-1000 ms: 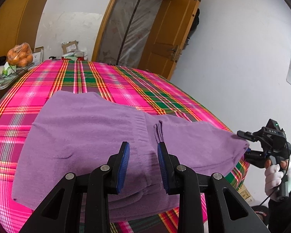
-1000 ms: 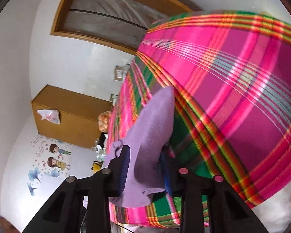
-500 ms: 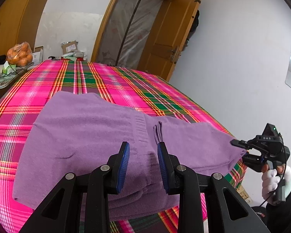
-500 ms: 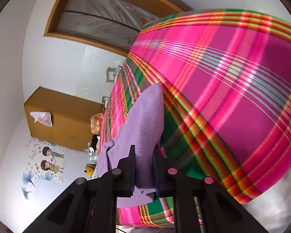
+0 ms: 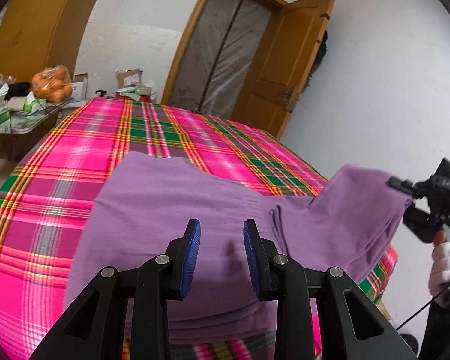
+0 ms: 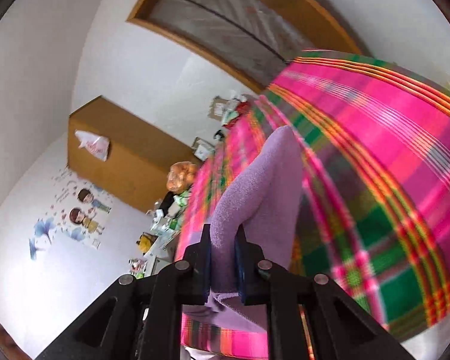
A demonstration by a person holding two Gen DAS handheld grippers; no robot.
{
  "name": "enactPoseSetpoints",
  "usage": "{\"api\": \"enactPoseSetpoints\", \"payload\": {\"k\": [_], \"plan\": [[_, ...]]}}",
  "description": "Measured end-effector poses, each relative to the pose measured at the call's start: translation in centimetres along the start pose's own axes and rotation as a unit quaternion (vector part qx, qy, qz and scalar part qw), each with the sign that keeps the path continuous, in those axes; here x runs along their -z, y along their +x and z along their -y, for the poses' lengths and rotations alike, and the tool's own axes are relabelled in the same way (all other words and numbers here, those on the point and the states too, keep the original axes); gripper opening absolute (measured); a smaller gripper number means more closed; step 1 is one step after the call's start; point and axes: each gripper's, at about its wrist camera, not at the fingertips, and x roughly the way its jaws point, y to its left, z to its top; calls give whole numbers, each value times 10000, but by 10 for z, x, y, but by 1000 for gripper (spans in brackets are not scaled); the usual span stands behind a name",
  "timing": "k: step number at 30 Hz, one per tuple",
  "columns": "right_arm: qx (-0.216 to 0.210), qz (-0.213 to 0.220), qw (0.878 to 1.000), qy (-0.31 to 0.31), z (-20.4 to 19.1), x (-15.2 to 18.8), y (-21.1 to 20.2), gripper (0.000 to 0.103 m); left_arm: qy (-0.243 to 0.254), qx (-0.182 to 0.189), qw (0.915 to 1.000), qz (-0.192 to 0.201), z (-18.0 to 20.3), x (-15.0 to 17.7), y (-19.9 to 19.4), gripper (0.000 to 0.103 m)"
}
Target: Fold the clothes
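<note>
The right gripper's point(image 6: 223, 258) fingers are clamped on a bunched end of the purple garment point(image 5: 177, 219), with the cloth pinched thick between the blue pads. In the left wrist view that same right gripper point(image 5: 405, 201) holds the garment's right end raised off the bed, so the cloth sags in a soft slope back to the part lying flat. The left gripper point(image 5: 222, 258) hangs above the near middle of the garment with its fingers parted and nothing between them; whether the tips touch the cloth cannot be told.

The garment looks like a fleecy knit: light, limp and not slippery, so I judge it will drape and crease wherever it is lifted and will need holding at edges or corners, not in the middle. The near hem below the open fingers seems a sensible place to pin or take it while the raised end is carried across.

The rest of the garment lies spread over the near right part of the plaid bedcover point(image 5: 75, 156), its near edge at the bed's edge. Beyond the bed are a cluttered side table point(image 5: 24, 120) with a bag of oranges point(image 5: 52, 85) and a wooden door point(image 5: 288, 63).
</note>
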Motion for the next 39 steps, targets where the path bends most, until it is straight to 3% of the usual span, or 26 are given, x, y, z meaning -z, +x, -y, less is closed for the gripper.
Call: {"api": "enactPoseSetpoints", "payload": {"k": [12,18,27,32,37,39], "plan": [[-486,-414,9943,-856,-104,3,57,13,-296,-119,9994,126,-30,2,-10,31],[-616,-855,9880,-1133,-140,21,109,13,-599,-286,9972,340,-58,0,-24,31],[-394,-1883,9726,-1302,-151,75,208,14,-1068,-674,9890,771,-108,-2,-55,31],[-235,-2625,9574,-1183,-136,112,256,28,-1304,-758,9851,829,-128,0,-60,31],[-555,-2595,9572,-1158,-132,117,252,30,-1322,-552,9861,841,-130,2,-61,31],[-693,-2428,9599,-1215,-134,113,240,30,-1301,-382,9871,848,-126,0,-59,37]]}}
